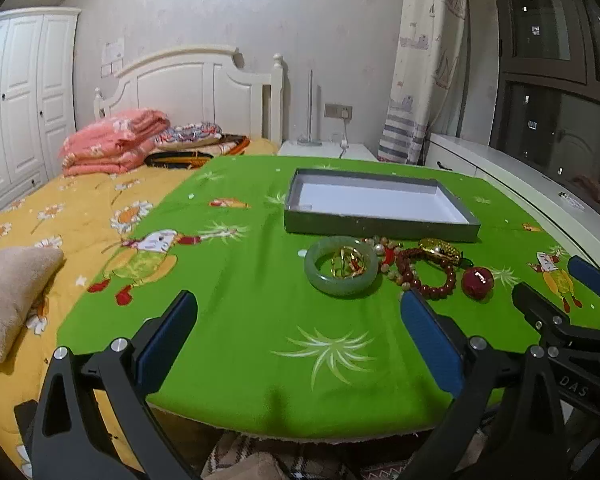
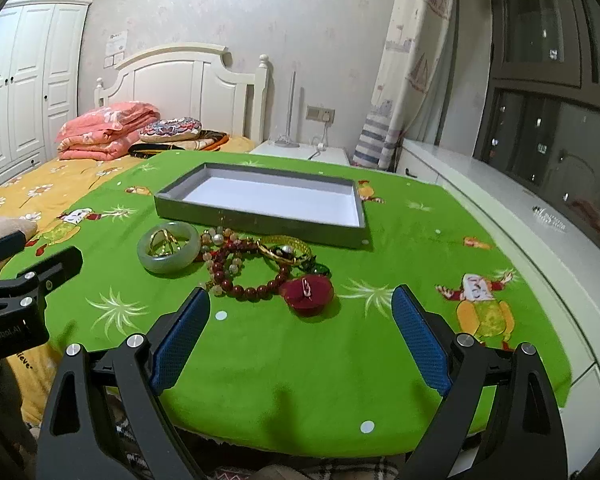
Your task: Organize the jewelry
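Task unstarted: tray (image 2: 260,226) empty, jewelry pile (image 2: 236,260) beside it on the desk (image 2: 300,380), left gripper (image 1: 300,344) and right gripper (image 2: 300,340) both spread, holding nothing.

Green cartoon-print cloth (image 1: 260,320), yellow floral bedspread (image 1: 80,208), folded pink quilt (image 2: 108,128), white wardrobe (image 1: 20,92), sailboat-patterned curtain (image 2: 412,60).

We hold our left gripper (image 1: 298,308) low and near, its two blue fingers (image 1: 428,344) spread wide apart. Our right gripper (image 2: 300,306) sits beside it, wide open too, holding nothing.
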